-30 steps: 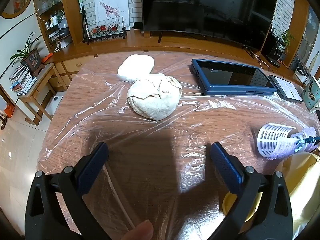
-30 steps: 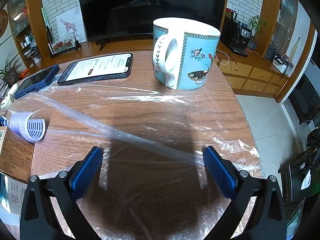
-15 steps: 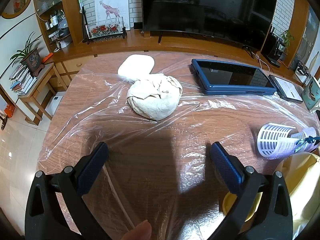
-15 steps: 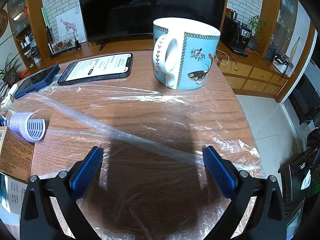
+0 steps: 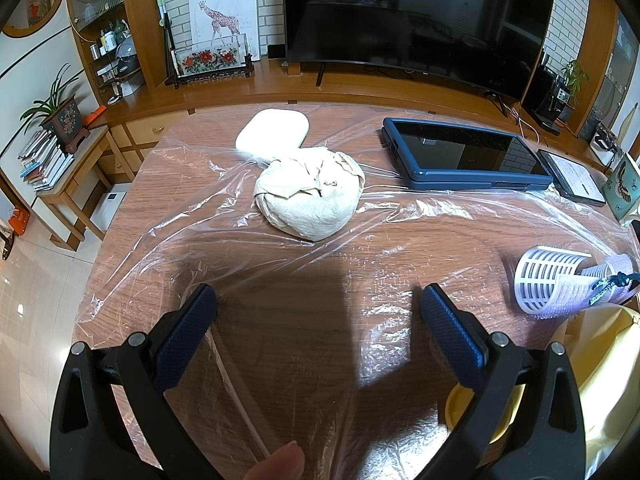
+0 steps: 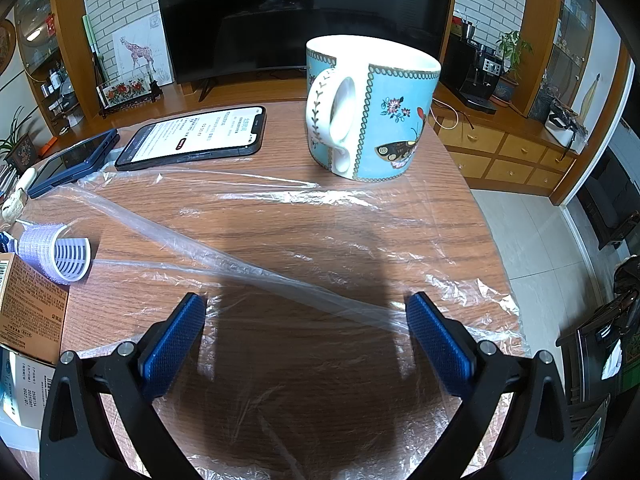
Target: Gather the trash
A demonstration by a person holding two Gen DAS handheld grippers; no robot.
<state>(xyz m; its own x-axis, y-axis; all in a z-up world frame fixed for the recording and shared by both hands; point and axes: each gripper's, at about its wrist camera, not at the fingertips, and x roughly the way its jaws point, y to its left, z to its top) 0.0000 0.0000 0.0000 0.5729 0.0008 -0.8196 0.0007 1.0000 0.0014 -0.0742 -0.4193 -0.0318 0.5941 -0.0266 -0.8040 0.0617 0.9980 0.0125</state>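
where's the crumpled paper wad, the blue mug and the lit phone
crumpled white paper wad [image 5: 310, 200], left wrist view, middle of its front face
blue butterfly-patterned ceramic mug [image 6: 396, 120], right wrist view, its side wall
black smartphone with lit screen [image 6: 200, 132], right wrist view, screen centre

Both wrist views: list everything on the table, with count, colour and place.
crumpled paper wad: 1, off-white, far centre, on the plastic film
white case: 1, white, behind the wad
plastic film: 1, clear, spread over the wooden table
tablet: 1, dark blue case, far side
phone: 1, black, screen lit, beside the tablet
mug: 1, light blue and white, upright
slotted roller: 1, white and lilac, on its side
cardboard box: 1, brown, near edge
yellow bag: 1, near edge
left tongs: open, empty
right tongs: open, empty
fingertip: 1, bottom edge
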